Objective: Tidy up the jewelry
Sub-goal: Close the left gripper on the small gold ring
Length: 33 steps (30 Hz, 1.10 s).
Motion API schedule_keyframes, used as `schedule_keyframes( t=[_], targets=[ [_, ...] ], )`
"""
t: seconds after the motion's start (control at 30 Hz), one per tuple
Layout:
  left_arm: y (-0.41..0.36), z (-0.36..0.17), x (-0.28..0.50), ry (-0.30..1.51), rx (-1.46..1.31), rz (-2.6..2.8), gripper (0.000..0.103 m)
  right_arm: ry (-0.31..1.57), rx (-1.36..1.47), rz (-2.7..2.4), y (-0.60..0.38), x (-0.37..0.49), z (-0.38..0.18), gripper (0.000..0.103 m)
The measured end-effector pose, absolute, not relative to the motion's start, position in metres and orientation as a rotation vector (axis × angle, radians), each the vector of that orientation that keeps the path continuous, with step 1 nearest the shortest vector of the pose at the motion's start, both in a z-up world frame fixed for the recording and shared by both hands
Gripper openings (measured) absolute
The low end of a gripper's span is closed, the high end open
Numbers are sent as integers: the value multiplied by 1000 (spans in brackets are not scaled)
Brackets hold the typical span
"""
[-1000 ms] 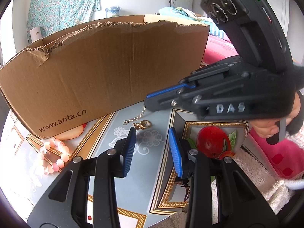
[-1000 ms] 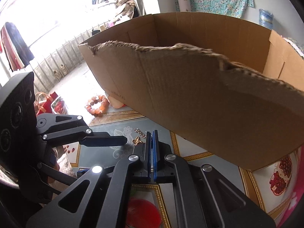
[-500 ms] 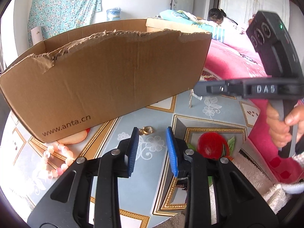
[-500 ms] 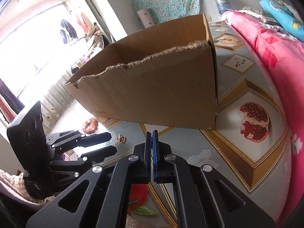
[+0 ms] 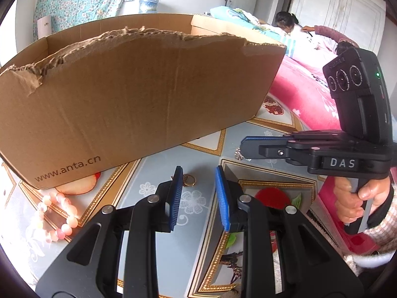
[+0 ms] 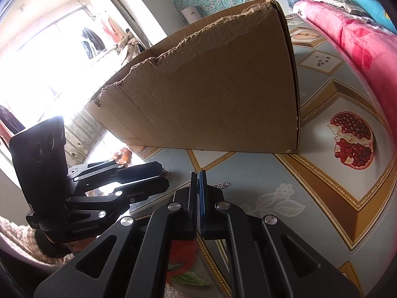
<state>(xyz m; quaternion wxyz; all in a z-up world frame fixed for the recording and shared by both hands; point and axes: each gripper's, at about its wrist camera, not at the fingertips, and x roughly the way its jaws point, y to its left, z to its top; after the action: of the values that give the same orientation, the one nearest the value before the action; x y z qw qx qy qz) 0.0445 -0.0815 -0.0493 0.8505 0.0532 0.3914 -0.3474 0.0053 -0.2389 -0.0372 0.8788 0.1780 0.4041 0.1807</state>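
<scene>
My left gripper (image 5: pixel 198 196) is open and empty, low over the patterned tablecloth. A small gold pendant (image 5: pixel 189 180) lies just beyond its left pad. My right gripper (image 6: pixel 199 181) is shut on a thin silver chain (image 5: pixel 238 154), which hangs from its tip; in the right wrist view the chain (image 6: pixel 222 185) trails to the right of the pads. A pink bead bracelet (image 5: pixel 58 214) lies at the left by the torn cardboard box (image 5: pixel 139 94). The box (image 6: pixel 211 92) stands behind both grippers.
A pink blanket (image 5: pixel 305 94) covers the bed to the right, where a person (image 5: pixel 290 24) lies. The table (image 6: pixel 322 173) has a fruit-print cloth. The left gripper's body (image 6: pixel 74 186) shows at the left in the right wrist view.
My right gripper has lifted the chain off the table, swung right away from the box front and lowered slightly. The pendant stays on the cloth. My left gripper has opened a little wider.
</scene>
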Motion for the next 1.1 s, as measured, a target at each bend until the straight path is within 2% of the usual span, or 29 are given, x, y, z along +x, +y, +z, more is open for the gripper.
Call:
schedule_keyframes(
  t=[0.63,1.1],
  targets=[
    [-86,-46,45,850,164,-745,25,834,411,374,-256,4,-46,2],
    [-86,-41,37,804,291,-750,26,833,419,393,-256,8,-50,2]
  ],
)
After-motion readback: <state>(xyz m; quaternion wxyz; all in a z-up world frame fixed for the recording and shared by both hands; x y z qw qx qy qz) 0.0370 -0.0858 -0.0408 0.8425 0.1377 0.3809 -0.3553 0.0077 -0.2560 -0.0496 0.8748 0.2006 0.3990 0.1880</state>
